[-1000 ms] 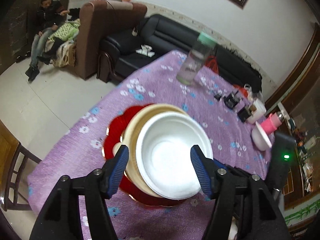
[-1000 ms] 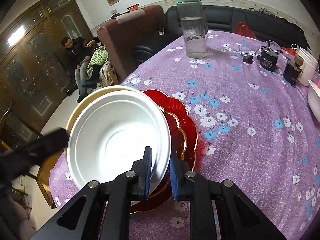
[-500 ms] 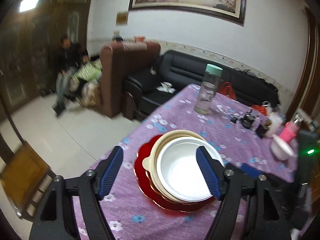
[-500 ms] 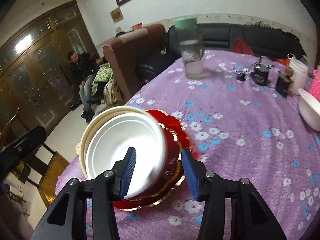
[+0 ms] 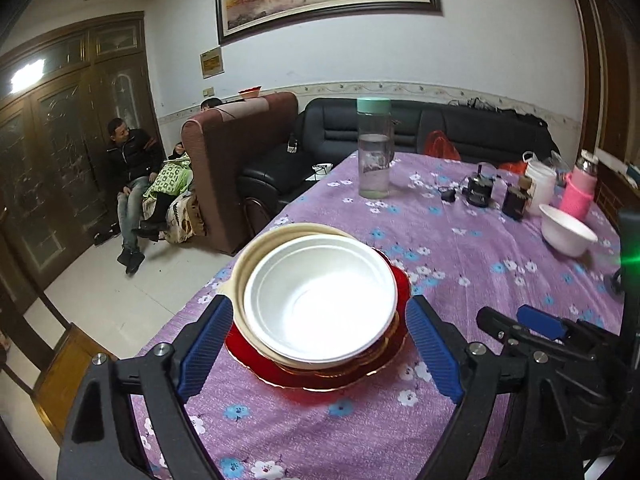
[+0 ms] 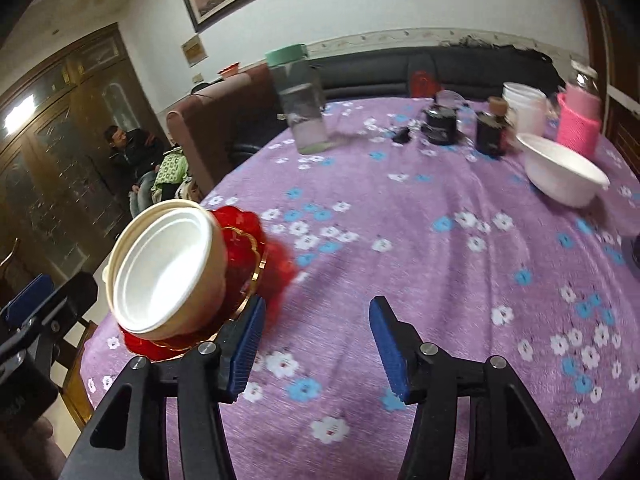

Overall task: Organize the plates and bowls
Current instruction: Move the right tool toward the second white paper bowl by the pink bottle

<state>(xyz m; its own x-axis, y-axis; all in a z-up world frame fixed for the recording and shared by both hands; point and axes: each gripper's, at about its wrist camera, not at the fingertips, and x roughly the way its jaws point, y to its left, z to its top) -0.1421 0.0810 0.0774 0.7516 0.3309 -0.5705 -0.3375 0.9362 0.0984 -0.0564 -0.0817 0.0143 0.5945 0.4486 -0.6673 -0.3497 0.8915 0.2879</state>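
A white bowl [image 5: 320, 304] sits nested in a beige bowl [image 5: 256, 256] on stacked red plates [image 5: 320, 380] on the purple flowered tablecloth. The stack also shows at the left of the right wrist view [image 6: 164, 272]. My left gripper [image 5: 316, 348] is open and empty, its fingers either side of the stack's near edge. My right gripper [image 6: 316, 344] is open and empty, just right of the stack over bare cloth. A second white bowl [image 6: 560, 176] stands alone at the far right, also in the left wrist view [image 5: 566, 234].
A water bottle [image 5: 374, 148] with a green lid stands at the far side. Small dark jars [image 6: 440, 126], a white cup [image 6: 524, 106] and a pink bottle [image 6: 578, 124] cluster far right. The table's left edge [image 5: 200, 300] drops to floor beside a wooden chair [image 5: 60, 376].
My right gripper let go of the white bowl, opened wide and swung right and back. My left gripper pulled back and tilted up. The stack stays put.
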